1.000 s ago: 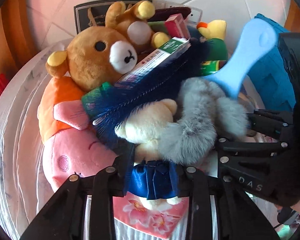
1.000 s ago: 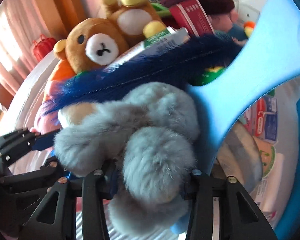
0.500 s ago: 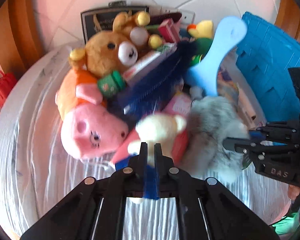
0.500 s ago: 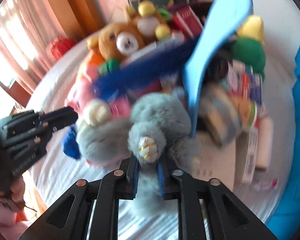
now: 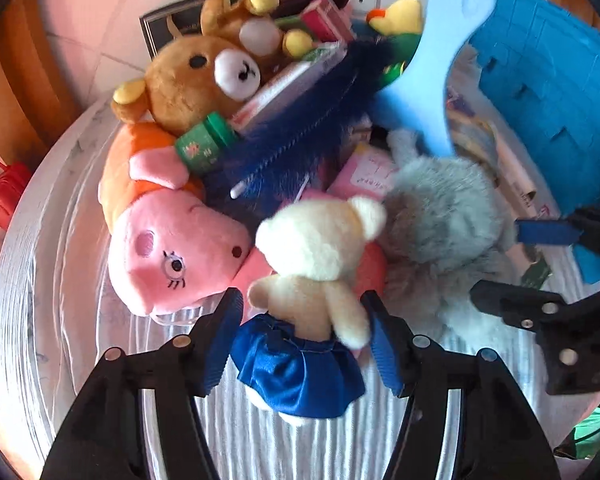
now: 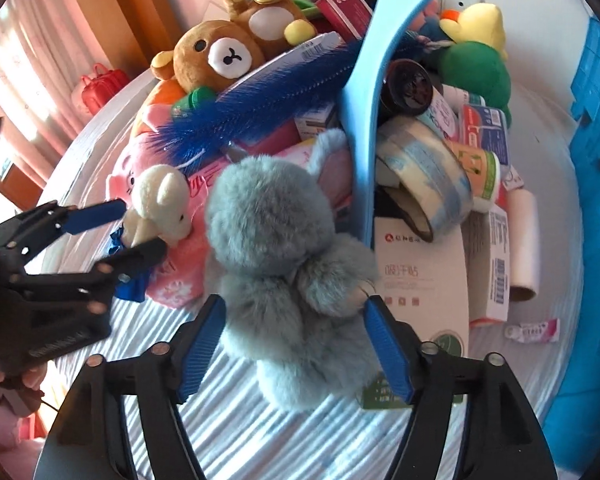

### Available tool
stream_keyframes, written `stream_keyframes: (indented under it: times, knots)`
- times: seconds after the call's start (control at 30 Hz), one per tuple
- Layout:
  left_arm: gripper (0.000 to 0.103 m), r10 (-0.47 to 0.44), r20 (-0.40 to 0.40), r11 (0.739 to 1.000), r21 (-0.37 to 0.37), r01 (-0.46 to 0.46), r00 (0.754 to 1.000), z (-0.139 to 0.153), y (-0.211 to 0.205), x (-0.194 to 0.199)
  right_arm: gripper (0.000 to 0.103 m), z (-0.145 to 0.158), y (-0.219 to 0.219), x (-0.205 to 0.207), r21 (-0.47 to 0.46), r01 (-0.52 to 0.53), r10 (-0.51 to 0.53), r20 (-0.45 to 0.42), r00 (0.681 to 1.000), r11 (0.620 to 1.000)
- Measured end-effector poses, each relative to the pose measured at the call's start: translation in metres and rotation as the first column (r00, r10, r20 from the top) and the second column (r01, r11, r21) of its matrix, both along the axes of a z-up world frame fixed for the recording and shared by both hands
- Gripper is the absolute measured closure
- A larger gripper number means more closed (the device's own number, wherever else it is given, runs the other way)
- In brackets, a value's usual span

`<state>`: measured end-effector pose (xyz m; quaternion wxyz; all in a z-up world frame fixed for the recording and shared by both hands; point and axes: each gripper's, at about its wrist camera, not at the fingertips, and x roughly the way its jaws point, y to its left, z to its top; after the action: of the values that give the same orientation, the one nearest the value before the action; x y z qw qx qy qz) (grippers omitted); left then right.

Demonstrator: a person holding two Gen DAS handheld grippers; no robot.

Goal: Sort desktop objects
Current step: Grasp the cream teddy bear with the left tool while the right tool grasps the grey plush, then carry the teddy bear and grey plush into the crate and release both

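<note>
A heap of toys and boxes lies on a round white table (image 5: 40, 320). My left gripper (image 5: 304, 320) is open, its jaws on either side of a small cream bear in a blue skirt (image 5: 312, 280), which lies on the table. My right gripper (image 6: 296, 328) is open around a grey fluffy plush (image 6: 284, 248), also lying on the table. The cream bear (image 6: 160, 200) and the left gripper (image 6: 112, 232) show in the right wrist view; the grey plush (image 5: 444, 220) shows in the left wrist view.
The heap holds a brown bear (image 5: 196, 80), a pink pig (image 5: 172, 248), a dark blue bristle brush (image 6: 268, 96), a light blue paddle (image 6: 380, 80), a tape roll (image 6: 424, 168), a yellow-green duck (image 6: 476, 52) and several boxes. A blue crate (image 5: 548, 100) stands at the right.
Both grippers were shut on their plush toys half a second ago and have opened. The cream bear and the grey plush now rest on the table between the spread jaws.
</note>
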<state>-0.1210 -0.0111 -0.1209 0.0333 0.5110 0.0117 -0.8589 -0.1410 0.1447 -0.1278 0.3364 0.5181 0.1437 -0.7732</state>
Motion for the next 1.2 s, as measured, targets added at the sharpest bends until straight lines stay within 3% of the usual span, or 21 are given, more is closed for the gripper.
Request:
stream_keyframes:
  times: [0.13, 0.2, 0.23, 0.27, 0.33, 0.4, 0.6, 0.83, 1.2]
  knots:
    - [0.054, 0.0, -0.023, 0.999, 0.042, 0.001, 1.0, -0.004, -0.006, -0.004, 0.012, -0.01, -0.013, -0.007, 0.033, -0.021, 0.021, -0.003, 1.0, 0.999]
    - [0.055, -0.005, -0.028, 0.999, 0.05, 0.006, 1.0, -0.004, -0.008, -0.008, 0.011, -0.019, -0.02, -0.011, 0.056, -0.036, 0.036, 0.003, 0.999, 0.998]
    - [0.059, -0.004, -0.032, 0.999, 0.048, 0.005, 0.999, -0.003, -0.009, -0.009, 0.004, -0.028, -0.026, -0.015, 0.081, -0.038, 0.038, 0.004, 0.999, 0.996]
    - [0.06, -0.003, -0.037, 0.999, 0.05, 0.005, 0.999, -0.003, -0.009, -0.01, 0.007, -0.034, -0.03, -0.018, 0.092, -0.039, 0.039, 0.006, 0.999, 0.995]
    - [0.064, 0.0, -0.042, 0.998, 0.061, 0.003, 0.999, -0.001, -0.01, -0.01, 0.041, -0.046, -0.033, -0.025, 0.088, -0.032, 0.028, 0.048, 0.998, 0.996]
    - [0.065, 0.003, -0.047, 0.998, 0.064, 0.0, 0.999, 0.003, -0.01, -0.008, 0.05, -0.046, -0.032, -0.026, 0.092, -0.018, 0.015, 0.038, 0.999, 0.996]
    - [0.065, -0.008, -0.144, 0.998, 0.054, 0.016, 0.99, 0.04, 0.0, 0.015, 0.053, 0.0, 0.0, -0.014, -0.024, 0.021, -0.021, -0.013, 1.0, 0.999]
    - [0.065, -0.04, -0.262, 0.998, 0.032, 0.05, 0.964, 0.087, 0.024, 0.038, 0.053, 0.061, 0.043, 0.011, -0.141, 0.06, -0.079, -0.133, 0.988, 0.988]
    - [0.065, -0.021, -0.372, 0.999, 0.025, 0.032, 0.928, 0.13, 0.043, 0.069, 0.057, 0.148, 0.075, 0.047, -0.32, -0.009, -0.104, -0.337, 0.936, 0.947]
